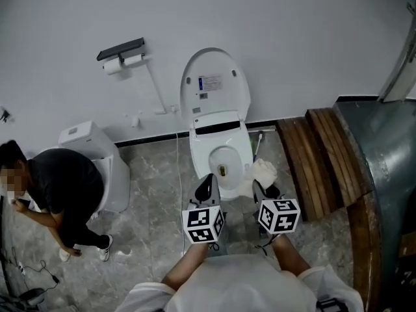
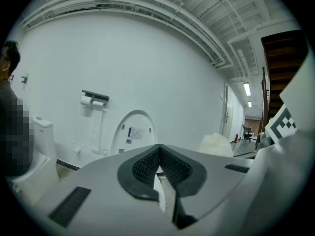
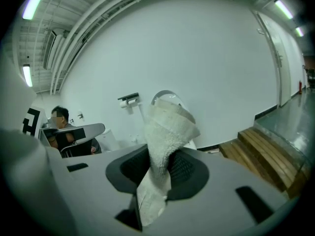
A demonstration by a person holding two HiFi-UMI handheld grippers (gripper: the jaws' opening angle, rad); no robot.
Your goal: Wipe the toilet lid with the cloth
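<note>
White wall [image 1: 292,31] backs the raised toilet lid [image 1: 221,67] (label [image 1: 210,83] print unreadable).

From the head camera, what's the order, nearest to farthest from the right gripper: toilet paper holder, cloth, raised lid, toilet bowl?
1. cloth, clamped in the right gripper itself.
2. toilet bowl, just to its left.
3. raised lid, against the wall behind the bowl.
4. toilet paper holder, far left on the wall.
</note>
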